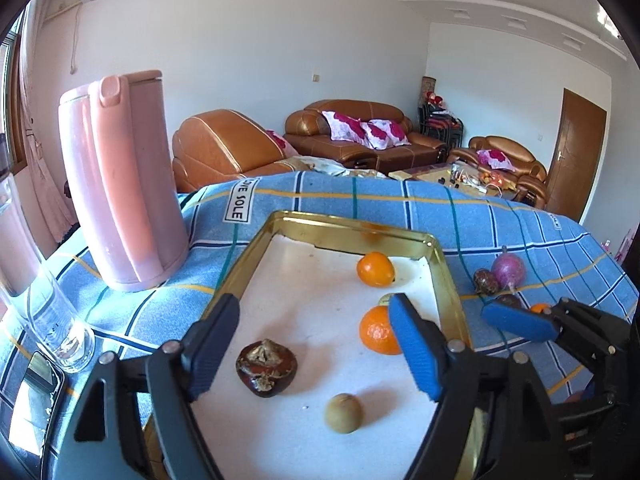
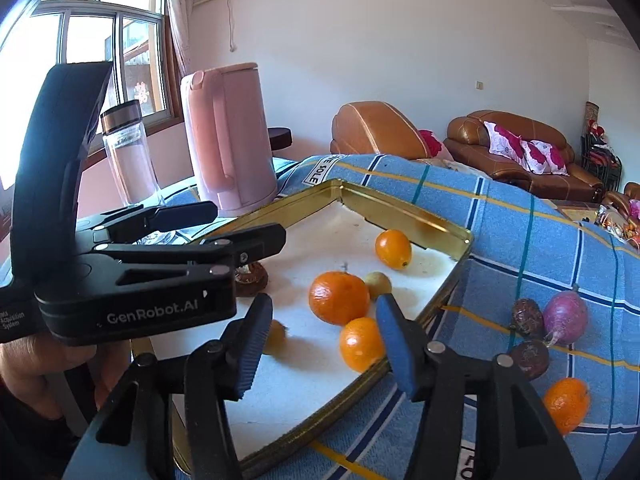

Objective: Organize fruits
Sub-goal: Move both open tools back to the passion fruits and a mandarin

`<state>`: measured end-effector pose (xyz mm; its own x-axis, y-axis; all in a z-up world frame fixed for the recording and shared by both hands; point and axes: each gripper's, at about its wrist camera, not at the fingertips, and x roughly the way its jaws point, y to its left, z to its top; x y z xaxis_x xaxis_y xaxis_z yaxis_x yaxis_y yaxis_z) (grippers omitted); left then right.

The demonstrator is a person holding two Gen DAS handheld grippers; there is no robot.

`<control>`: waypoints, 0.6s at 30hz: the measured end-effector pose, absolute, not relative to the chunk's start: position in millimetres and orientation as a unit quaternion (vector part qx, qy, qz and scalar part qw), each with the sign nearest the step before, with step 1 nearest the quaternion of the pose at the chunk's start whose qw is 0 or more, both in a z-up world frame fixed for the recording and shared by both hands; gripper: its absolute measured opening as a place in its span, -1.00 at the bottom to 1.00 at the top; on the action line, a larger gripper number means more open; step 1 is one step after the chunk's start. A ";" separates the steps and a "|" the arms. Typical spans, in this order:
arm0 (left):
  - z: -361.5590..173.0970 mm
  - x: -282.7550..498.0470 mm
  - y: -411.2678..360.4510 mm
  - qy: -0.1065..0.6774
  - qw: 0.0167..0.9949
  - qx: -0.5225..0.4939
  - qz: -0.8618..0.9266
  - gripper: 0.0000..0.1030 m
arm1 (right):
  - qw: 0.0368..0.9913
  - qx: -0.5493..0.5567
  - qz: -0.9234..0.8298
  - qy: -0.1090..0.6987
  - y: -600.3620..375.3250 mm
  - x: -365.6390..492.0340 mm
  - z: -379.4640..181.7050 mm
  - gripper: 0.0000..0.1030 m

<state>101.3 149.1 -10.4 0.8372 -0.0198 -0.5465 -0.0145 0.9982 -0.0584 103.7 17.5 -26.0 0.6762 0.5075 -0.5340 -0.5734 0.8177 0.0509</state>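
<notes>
A gold-rimmed tray point(image 1: 344, 227) point(image 2: 404, 208) with a white floor lies on the blue checked cloth. In it are a mandarin point(image 1: 375, 330) point(image 2: 338, 297), a kumquat point(image 1: 375, 269) point(image 2: 393, 248), a dark wrinkled fruit point(image 1: 266, 367), a brownish-green round fruit point(image 1: 343, 413), and a second small orange fruit point(image 2: 361, 344). My left gripper point(image 1: 316, 350) is open over the tray, above the dark fruit. My right gripper point(image 2: 320, 344) is open and empty over the tray's near right part, the small orange fruit between its fingers. Outside the tray lie a purple radish point(image 2: 566, 316), two dark fruits point(image 2: 527, 316) and an orange point(image 2: 568, 403).
A pink kettle point(image 1: 120, 184) point(image 2: 228, 140) stands on the cloth left of the tray. A clear glass bottle point(image 1: 44, 300) point(image 2: 128, 156) stands beside it. A dark phone-like slab point(image 1: 36, 392) lies at the near left. Brown sofas stand behind the table.
</notes>
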 end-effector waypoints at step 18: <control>5.5 119.9 25.7 0.280 0.957 0.008 -0.076 0.91 | 0.929 -0.002 0.142 0.340 -124.5 150.8 -55.6 0.23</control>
